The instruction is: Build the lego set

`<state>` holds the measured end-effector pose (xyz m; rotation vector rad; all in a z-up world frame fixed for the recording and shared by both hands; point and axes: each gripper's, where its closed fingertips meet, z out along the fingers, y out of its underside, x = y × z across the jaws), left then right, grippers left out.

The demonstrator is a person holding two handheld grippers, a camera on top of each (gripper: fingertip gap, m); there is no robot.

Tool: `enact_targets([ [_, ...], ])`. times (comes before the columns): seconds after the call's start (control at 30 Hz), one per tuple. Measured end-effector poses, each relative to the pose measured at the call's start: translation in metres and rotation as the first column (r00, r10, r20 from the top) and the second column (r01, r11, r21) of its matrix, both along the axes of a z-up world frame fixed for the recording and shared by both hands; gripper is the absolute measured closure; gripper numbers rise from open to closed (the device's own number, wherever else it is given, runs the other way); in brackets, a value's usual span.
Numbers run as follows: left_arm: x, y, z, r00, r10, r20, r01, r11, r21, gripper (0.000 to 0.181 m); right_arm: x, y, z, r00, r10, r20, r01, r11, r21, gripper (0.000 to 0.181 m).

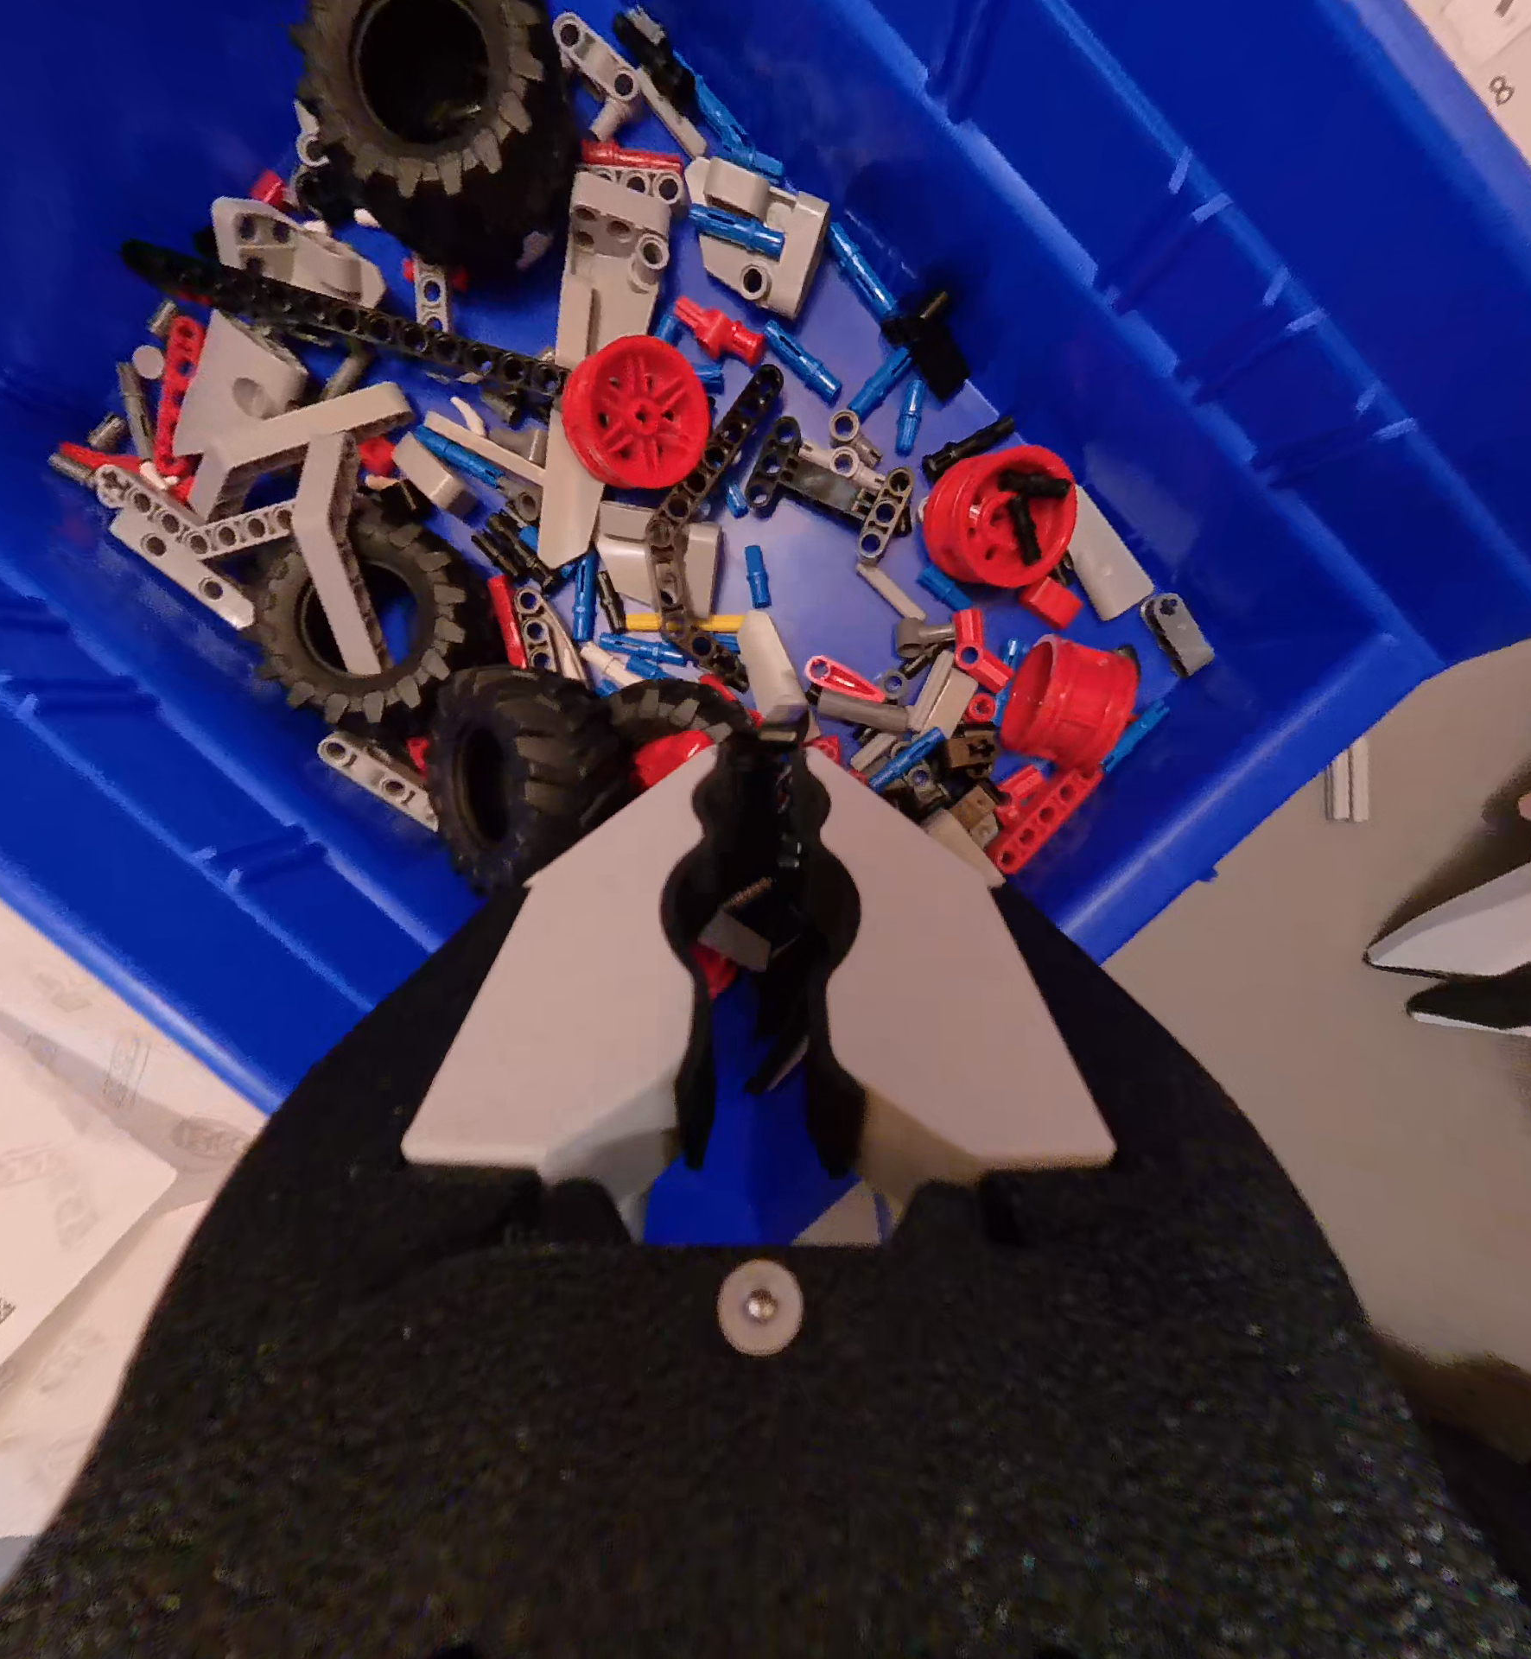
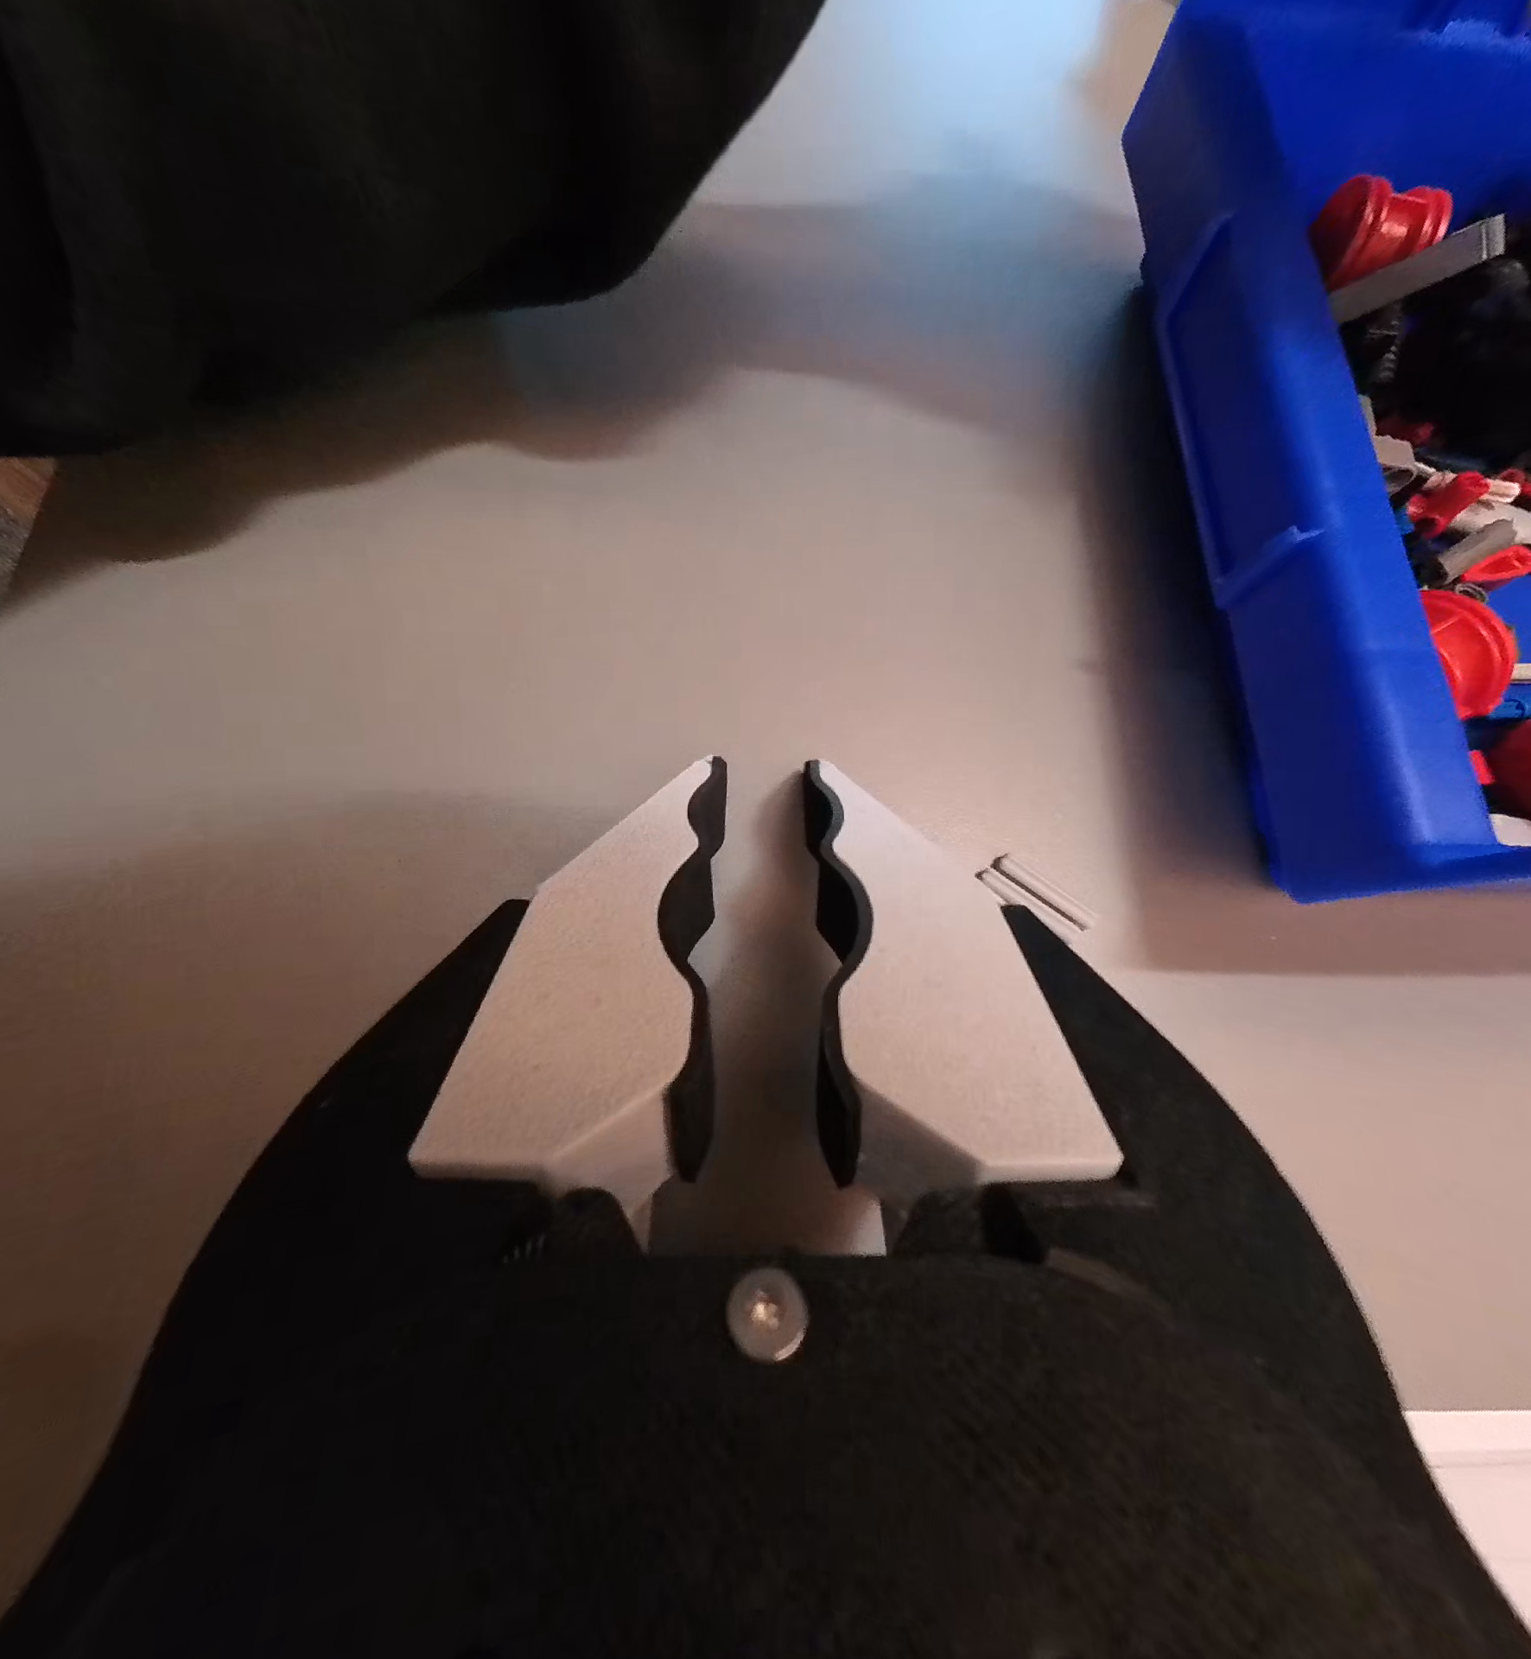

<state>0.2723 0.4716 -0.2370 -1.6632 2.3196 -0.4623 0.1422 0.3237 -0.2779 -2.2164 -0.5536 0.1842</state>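
Over the blue bin (image 1: 1103,269) of loose parts, the left tool (image 1: 757,745) grips a small black piece (picking step); the right tool (image 2: 764,772) waits narrowly parted, empty, above the counter (image 2: 385,718). Next: carry it out.

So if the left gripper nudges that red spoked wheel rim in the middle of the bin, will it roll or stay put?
The red wheel rim leans tilted on grey and black pieces, so it would probably tip flat rather than roll. It looks like rigid, smooth plastic, likely to slide on the blue bin.

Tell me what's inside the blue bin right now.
The blue bin holds loose pieces: black tires, red wheel hubs, grey beams, blue pins. The left gripper covers the near corner, so pieces there are hidden.
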Motion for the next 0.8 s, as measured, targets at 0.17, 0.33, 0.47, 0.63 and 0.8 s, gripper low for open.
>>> enact_targets([
  [0.17,-0.004,0.008,0.006,0.999,0.024,0.023,-0.024,1.0,0.004,0.167,0.0,0.0,0.0,1.0,-0.004,-0.017,0.003,1.0,-0.01,0.166],
  [0.33,-0.005,-0.004,0.013,0.998,-0.035,0.044,0.036,0.999,-0.027,0.169,0.0,0.0,0.0,1.0,-0.003,-0.018,0.003,1.0,-0.01,0.166],
  [0.47,-0.012,-0.025,0.009,0.989,-0.144,0.012,0.145,0.985,-0.093,0.175,0.0,0.0,0.0,1.0,-0.003,-0.018,0.003,1.0,-0.01,0.166],
  [0.63,-0.024,-0.049,-0.014,0.951,-0.292,-0.103,0.278,0.951,-0.135,0.166,0.0,0.0,0.0,1.0,-0.002,-0.019,0.002,1.0,-0.011,0.166],
  [0.8,-0.019,-0.051,-0.032,0.941,-0.295,-0.162,0.281,0.954,-0.108,0.164,0.0,-0.001,0.0,1.0,-0.002,-0.019,0.002,1.0,-0.011,0.166],
])
